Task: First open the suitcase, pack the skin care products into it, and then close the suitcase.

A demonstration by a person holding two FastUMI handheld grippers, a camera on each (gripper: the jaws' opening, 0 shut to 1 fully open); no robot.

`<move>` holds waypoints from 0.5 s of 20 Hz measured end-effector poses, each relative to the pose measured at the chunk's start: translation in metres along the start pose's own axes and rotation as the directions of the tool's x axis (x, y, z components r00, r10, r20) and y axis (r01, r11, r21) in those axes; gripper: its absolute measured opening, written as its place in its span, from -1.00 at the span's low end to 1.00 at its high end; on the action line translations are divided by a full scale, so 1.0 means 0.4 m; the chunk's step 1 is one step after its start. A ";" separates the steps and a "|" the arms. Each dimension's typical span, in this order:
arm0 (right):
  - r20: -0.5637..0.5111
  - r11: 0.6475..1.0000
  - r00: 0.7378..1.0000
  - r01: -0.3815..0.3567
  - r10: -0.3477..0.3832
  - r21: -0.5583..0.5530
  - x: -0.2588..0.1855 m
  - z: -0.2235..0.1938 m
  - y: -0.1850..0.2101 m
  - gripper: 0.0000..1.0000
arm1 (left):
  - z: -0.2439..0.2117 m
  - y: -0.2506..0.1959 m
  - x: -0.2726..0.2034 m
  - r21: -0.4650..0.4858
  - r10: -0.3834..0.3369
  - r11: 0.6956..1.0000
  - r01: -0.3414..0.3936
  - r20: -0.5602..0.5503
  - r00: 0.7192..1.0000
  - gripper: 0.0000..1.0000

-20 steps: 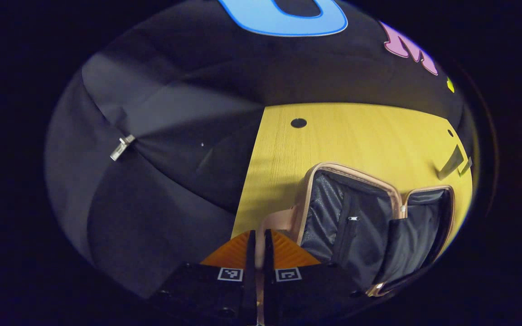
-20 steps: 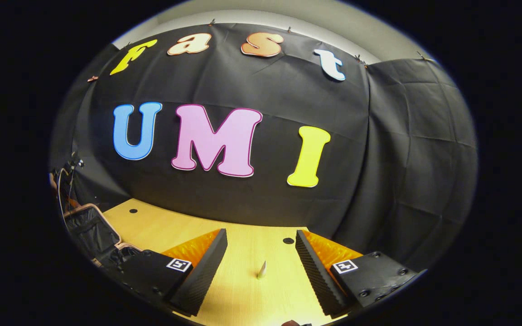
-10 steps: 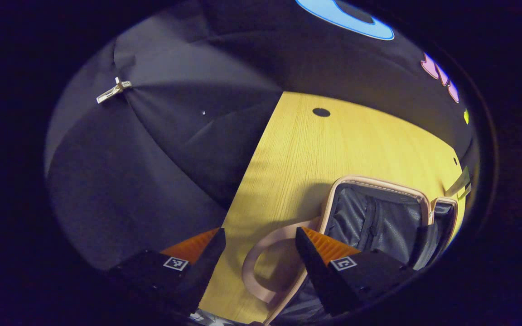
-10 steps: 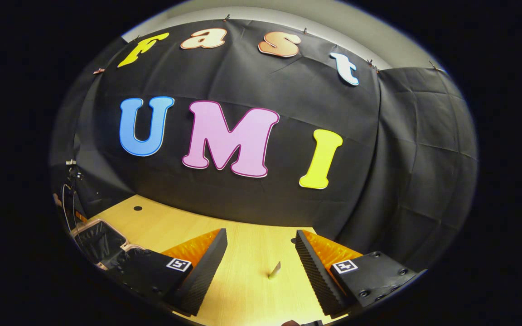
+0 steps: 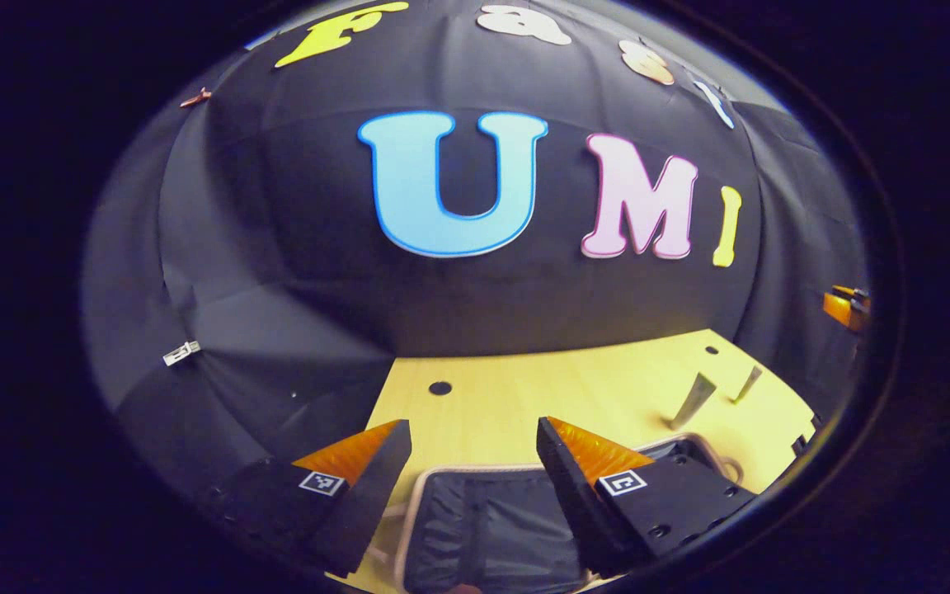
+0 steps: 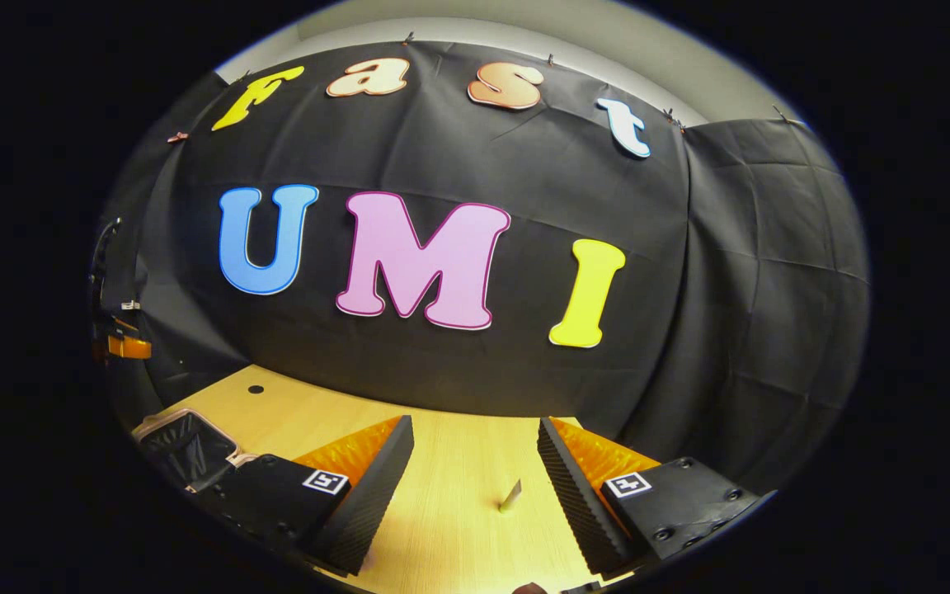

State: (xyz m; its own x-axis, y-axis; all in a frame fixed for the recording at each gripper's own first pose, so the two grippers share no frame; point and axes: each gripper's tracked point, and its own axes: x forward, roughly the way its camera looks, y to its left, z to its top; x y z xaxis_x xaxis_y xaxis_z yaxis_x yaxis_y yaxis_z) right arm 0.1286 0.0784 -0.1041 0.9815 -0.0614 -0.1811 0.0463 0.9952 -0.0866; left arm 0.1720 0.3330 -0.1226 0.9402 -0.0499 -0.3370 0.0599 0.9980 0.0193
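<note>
The suitcase (image 5: pixel 475 528) lies open on the wooden table, pink-rimmed with black lining, right below my left gripper (image 5: pixel 473 425), which hangs open above it with nothing between its fingers. Two slim pale tubes (image 5: pixel 693 400) (image 5: pixel 745 384) stand on the table to the right of the case. In the right gripper view the suitcase (image 6: pixel 178 437) sits at the far left. My right gripper (image 6: pixel 475 422) is open over the bare table, and one slim tube (image 6: pixel 510 495) stands a little ahead, in line with the gap between its fingers.
The wooden table (image 5: pixel 574 388) ends at the black cloth wall behind and on the left. Round holes (image 5: pixel 440 388) (image 6: pixel 256 388) mark its top. The other gripper's orange body (image 5: pixel 846 305) shows far right, and the left one (image 6: pixel 116 342) far left.
My left gripper, shut on the suitcase's pink strap one second ago, has opened and let go, then lifted and tilted up toward the wall. The right gripper has barely shifted.
</note>
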 end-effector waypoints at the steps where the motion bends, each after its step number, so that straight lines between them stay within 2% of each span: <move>1: 0.011 1.000 1.000 -0.001 0.001 0.002 0.000 0.000 -0.001 0.93 | 0.000 -0.094 0.003 -0.047 -0.074 0.996 0.074 0.012 0.997 0.92; 5: -0.015 0.999 0.999 -0.037 0.037 0.008 -0.006 -0.029 0.010 0.92 | -0.111 -0.359 0.045 -0.145 -0.209 0.970 0.195 -0.088 0.974 0.93; 10: -0.024 0.999 0.999 -0.045 0.045 0.002 -0.010 -0.059 -0.034 0.93 | -0.205 -0.674 0.133 -0.115 -0.338 0.940 0.321 -0.199 0.920 0.93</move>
State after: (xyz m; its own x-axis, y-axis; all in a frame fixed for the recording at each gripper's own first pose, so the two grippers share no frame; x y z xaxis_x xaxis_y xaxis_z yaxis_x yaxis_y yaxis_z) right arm 0.1198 0.0634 -0.1252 0.9779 -0.0185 -0.2082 0.0027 0.9971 -0.0761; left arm 0.1783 0.0645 -0.2229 0.7775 -0.3759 -0.5041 0.3195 0.9266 -0.1983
